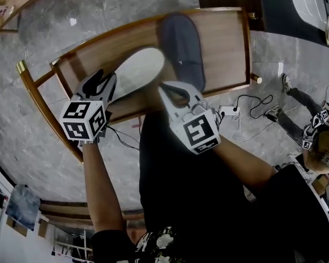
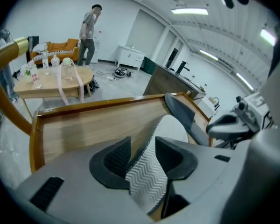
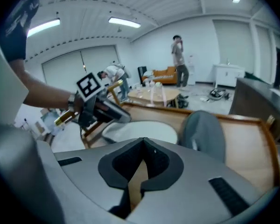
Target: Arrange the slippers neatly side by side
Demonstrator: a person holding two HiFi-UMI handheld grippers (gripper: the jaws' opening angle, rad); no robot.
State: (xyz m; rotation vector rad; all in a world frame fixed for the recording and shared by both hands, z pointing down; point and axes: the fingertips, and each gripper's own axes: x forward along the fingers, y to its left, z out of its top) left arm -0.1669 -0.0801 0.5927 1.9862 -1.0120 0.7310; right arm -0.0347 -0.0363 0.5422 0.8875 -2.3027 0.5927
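A rimmed wooden table (image 1: 225, 51) carries a grey slipper (image 1: 181, 43) beside a white-soled slipper (image 1: 138, 70).

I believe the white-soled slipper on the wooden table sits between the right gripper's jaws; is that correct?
Not quite: the white-soled slipper on the wooden table sits between the jaws of the left gripper, as the left gripper view shows.

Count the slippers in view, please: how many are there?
2. The white-soled slipper is between the left gripper's jaws; the grey slipper lies on the wooden table to its right. No others show.
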